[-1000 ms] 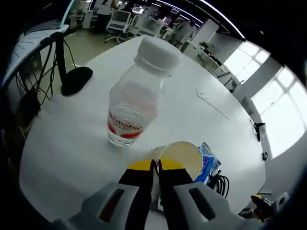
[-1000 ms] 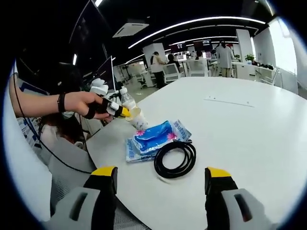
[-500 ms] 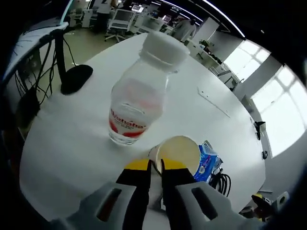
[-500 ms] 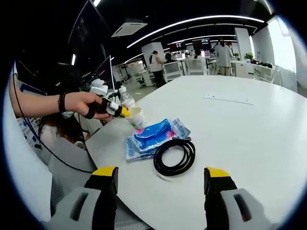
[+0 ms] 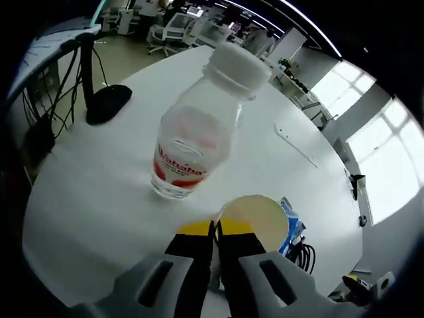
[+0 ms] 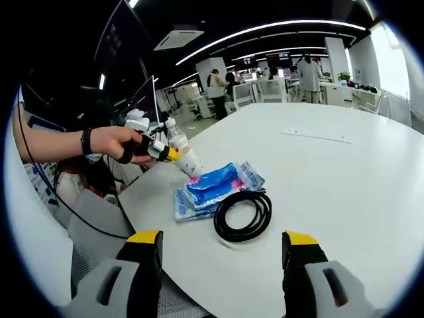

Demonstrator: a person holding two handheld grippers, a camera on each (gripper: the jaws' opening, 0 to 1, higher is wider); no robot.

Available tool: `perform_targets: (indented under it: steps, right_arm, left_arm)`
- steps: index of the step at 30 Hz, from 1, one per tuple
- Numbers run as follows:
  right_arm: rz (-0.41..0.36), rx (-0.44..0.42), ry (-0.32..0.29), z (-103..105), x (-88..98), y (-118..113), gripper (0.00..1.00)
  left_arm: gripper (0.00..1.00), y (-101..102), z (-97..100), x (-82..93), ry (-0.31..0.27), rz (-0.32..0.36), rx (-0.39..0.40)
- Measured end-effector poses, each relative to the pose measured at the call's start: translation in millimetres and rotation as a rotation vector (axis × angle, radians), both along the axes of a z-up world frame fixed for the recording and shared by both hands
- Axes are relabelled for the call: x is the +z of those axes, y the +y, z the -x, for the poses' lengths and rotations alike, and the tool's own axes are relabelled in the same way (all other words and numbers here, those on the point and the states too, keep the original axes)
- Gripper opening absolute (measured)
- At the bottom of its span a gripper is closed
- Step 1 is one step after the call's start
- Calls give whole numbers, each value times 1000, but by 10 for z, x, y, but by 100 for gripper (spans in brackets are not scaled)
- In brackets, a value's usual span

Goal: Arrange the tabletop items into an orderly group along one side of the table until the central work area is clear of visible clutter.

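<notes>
My left gripper (image 5: 215, 230) is shut on the near rim of a pale paper cup (image 5: 257, 218), whose open mouth faces the camera. In the right gripper view a hand holds that left gripper (image 6: 159, 152), and the cup (image 6: 192, 163) hangs tilted from it at the table's left edge. A clear water bottle (image 5: 189, 142) with a red label and white cap stands just beyond the cup; it shows again as the bottle (image 6: 175, 138). Blue snack packets (image 6: 215, 189) and a coiled black cable (image 6: 243, 215) lie in front of my right gripper (image 6: 223, 242), which is open with nothing between its fingers.
A black monitor stand base (image 5: 109, 103) with trailing cables sits at the table's far left. A thin white strip (image 6: 321, 138) lies on the white round table (image 6: 344, 192). The blue packets (image 5: 291, 222) lie just right of the cup. Office desks, chairs and people stand beyond.
The left gripper has tipped the cup a little, so it now leans over the table edge. The left view has shifted slightly toward the bottle. The right gripper has stayed put.
</notes>
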State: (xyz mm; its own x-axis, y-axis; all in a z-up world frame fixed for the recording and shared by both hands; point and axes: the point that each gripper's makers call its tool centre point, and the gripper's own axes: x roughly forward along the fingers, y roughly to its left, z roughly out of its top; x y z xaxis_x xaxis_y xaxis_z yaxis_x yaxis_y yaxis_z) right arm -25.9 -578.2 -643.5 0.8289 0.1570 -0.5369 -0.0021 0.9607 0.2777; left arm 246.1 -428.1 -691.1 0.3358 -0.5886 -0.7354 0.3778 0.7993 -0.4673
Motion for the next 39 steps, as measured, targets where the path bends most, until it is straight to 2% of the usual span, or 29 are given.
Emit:
perform_targets:
  steps: [7,12,16,18,28,39]
  right_arm:
    - [-2,-1,7,13,-9,9,75]
    - [-3,4,13,21,-20,26,75]
    - [-6,9,19,32,-29,41,75]
    - [-6,11,23,39,-40,36,75]
    - [-6,9,29,42,-56,-30,75]
    - [-12,16,24,-16,-60,-31,75]
  left_arm:
    - [0,-7,-70,52,-10,14,78]
    - [0,-5,-156,1,3,22,140]
    - [1,-15,-243,-7,-25,18,163]
    - [1,-14,-285,-18,-18,30,183]
    - [2,-103,-361,2,-26,77,207]
    - [11,-119,-273,33,-25,95,196]
